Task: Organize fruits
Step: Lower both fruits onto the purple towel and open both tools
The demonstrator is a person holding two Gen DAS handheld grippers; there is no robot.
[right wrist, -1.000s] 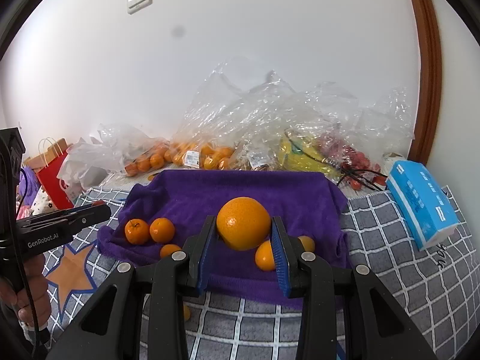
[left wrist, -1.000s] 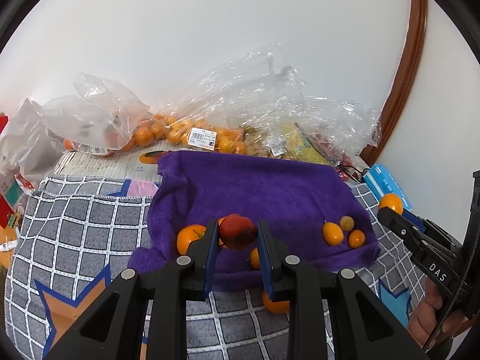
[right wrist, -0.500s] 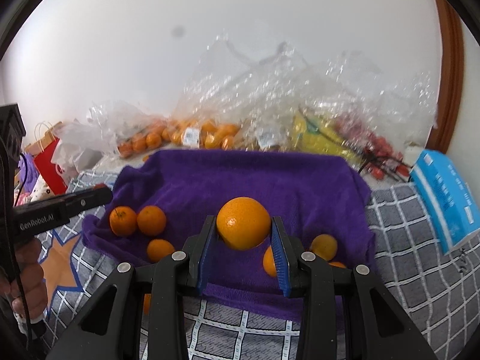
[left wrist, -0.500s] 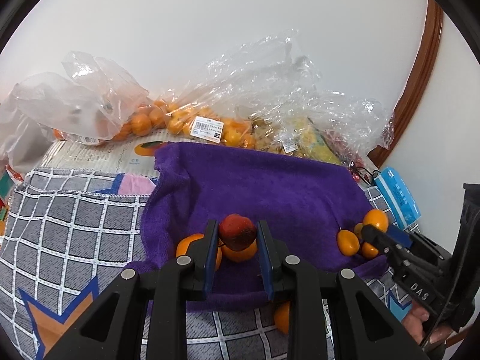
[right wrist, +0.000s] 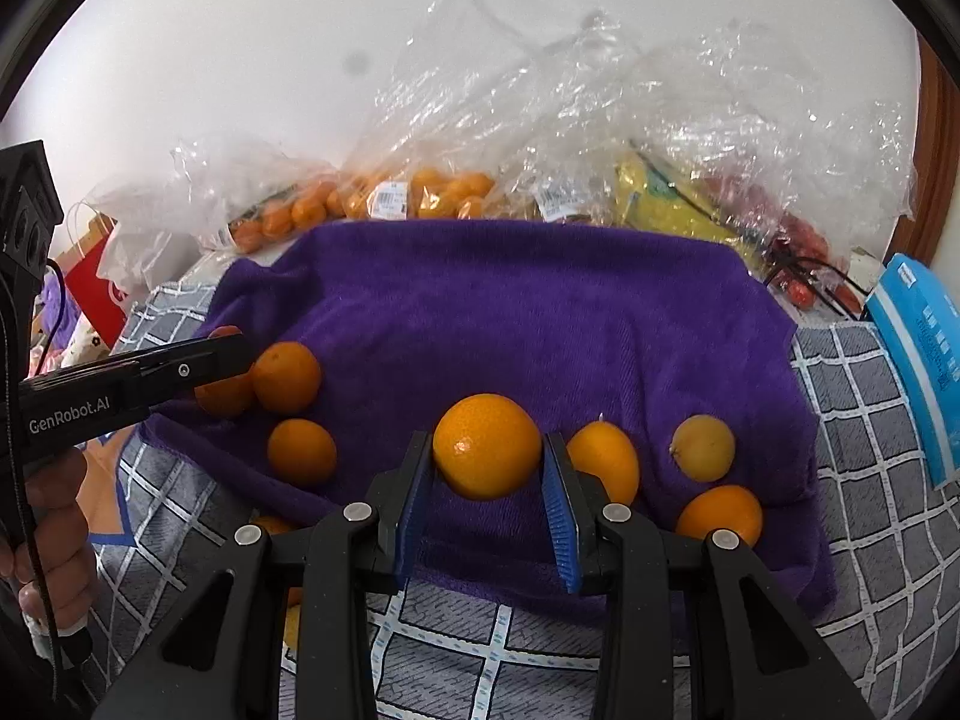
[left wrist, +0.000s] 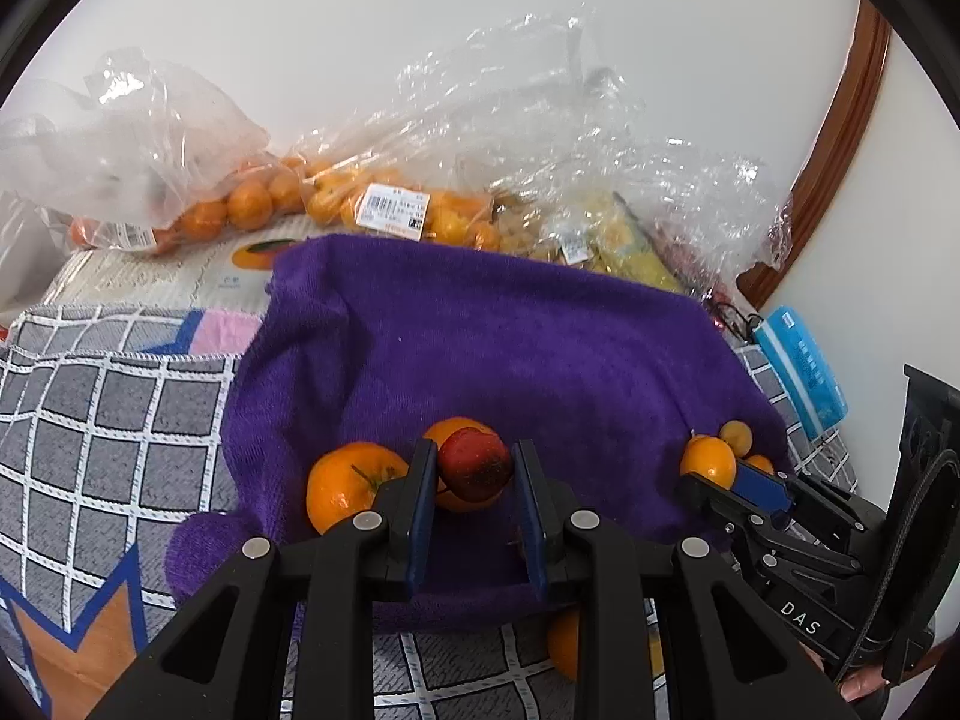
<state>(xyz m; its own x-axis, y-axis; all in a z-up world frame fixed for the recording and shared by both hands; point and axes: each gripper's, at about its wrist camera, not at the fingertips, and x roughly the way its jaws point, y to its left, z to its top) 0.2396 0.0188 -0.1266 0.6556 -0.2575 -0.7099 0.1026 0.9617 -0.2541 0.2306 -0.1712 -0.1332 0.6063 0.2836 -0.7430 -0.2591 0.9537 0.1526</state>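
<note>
The left gripper (left wrist: 474, 468) pinches a small red fruit (left wrist: 475, 463) between its blue pads, held just above the near edge of the purple towel (left wrist: 480, 348). The right gripper (right wrist: 487, 450) is clamped on a large orange (right wrist: 487, 445), also over the towel's near part.

Going left to right in the right wrist view: a hand (right wrist: 51, 534) grips the left tool's handle at the frame edge, and its black fingers reach over two oranges (right wrist: 285, 377) at the towel's left side. A third orange (right wrist: 301, 451) lies just in front of them. Right of the held orange, partly hidden behind the right blue pad, sits a lemon-shaped orange fruit (right wrist: 606, 459), then a paler yellow one (right wrist: 702, 447) and another orange (right wrist: 720, 516) at the near hem. These three lie close under the right gripper.

In the left wrist view, an orange with a stalk (left wrist: 351, 483) sits just left of the red fruit, and another orange lies directly behind it.

Behind the towel, clear plastic bags (right wrist: 540, 120) of oranges and yellow fruit are heaped against the wall. A blue tissue pack (right wrist: 918, 360) lies far right on the checked cloth (right wrist: 858, 480).
</note>
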